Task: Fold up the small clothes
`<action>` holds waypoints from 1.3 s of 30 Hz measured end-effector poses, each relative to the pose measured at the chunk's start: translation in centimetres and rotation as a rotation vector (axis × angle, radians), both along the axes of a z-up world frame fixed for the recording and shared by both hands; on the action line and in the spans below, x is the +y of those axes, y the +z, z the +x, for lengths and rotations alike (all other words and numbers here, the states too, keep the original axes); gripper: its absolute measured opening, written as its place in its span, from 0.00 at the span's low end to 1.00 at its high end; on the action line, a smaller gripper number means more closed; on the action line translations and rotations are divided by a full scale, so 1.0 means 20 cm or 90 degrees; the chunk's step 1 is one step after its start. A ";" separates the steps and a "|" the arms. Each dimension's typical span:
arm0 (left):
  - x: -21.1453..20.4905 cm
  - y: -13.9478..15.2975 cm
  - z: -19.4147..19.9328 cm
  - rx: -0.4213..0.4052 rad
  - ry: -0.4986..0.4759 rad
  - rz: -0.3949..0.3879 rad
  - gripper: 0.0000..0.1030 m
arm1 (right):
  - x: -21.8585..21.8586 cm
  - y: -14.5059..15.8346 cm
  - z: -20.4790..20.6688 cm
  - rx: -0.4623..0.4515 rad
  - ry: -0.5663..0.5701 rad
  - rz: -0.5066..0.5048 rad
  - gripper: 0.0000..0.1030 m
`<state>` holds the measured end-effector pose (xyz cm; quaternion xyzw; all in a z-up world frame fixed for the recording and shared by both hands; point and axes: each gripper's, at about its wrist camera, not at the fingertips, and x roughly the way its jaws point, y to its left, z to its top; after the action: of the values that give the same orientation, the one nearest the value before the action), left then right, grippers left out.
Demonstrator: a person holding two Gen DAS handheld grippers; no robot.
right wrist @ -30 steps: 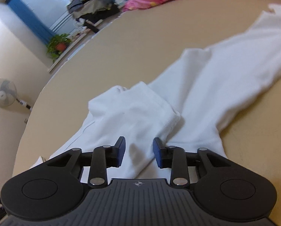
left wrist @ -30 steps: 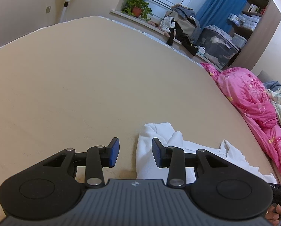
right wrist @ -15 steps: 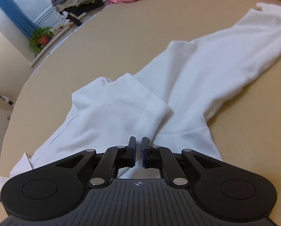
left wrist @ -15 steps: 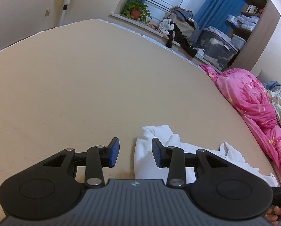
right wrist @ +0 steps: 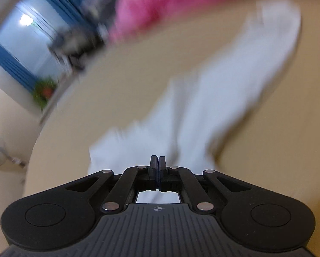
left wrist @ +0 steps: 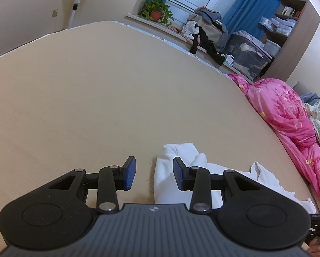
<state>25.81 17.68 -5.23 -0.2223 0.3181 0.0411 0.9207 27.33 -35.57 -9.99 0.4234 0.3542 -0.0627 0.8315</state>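
A white garment [left wrist: 172, 171] lies rumpled on the beige bed surface [left wrist: 95, 107]. My left gripper [left wrist: 154, 174] is open and empty, with the garment's bunched end just between and right of its fingers. In the right wrist view the same white garment [right wrist: 213, 98] stretches away toward the upper right, blurred by motion. My right gripper [right wrist: 157, 167] is shut on the garment's near edge, and white cloth shows under the closed jaws.
A pink quilt [left wrist: 288, 117] lies along the right side of the bed, also in the right wrist view [right wrist: 181, 6]. A windowsill with a plant [left wrist: 155, 12], a clothes pile [left wrist: 205, 27] and a storage bin [left wrist: 248, 53] lies beyond the far edge.
My right gripper closed on the garment's near edge and is now moving fast with it, blurring the view. My left gripper stayed open and drifted slightly.
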 end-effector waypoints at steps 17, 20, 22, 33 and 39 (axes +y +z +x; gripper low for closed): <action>0.03 0.02 0.01 -0.007 -0.004 0.006 0.41 | 0.07 0.33 -0.19 -0.181 -0.053 -0.116 0.02; 0.02 0.01 0.01 -0.005 -0.008 0.006 0.41 | 0.02 0.29 -0.19 -0.103 -0.087 -0.136 0.03; -0.01 0.01 0.01 -0.003 -0.018 0.011 0.41 | -0.04 0.11 -0.09 0.024 -0.070 -0.089 0.03; -0.13 -0.07 0.06 0.011 -0.064 0.013 0.41 | 0.03 0.32 -0.15 -0.105 -0.109 -0.259 0.05; -0.23 -0.20 0.19 0.072 -0.088 0.040 0.05 | 0.08 0.08 -0.02 0.048 0.059 -0.183 0.05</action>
<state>29.59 13.12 -9.19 -0.1681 0.3829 0.0002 0.9084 26.91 -33.94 -8.30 0.2806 0.3917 -0.0901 0.8716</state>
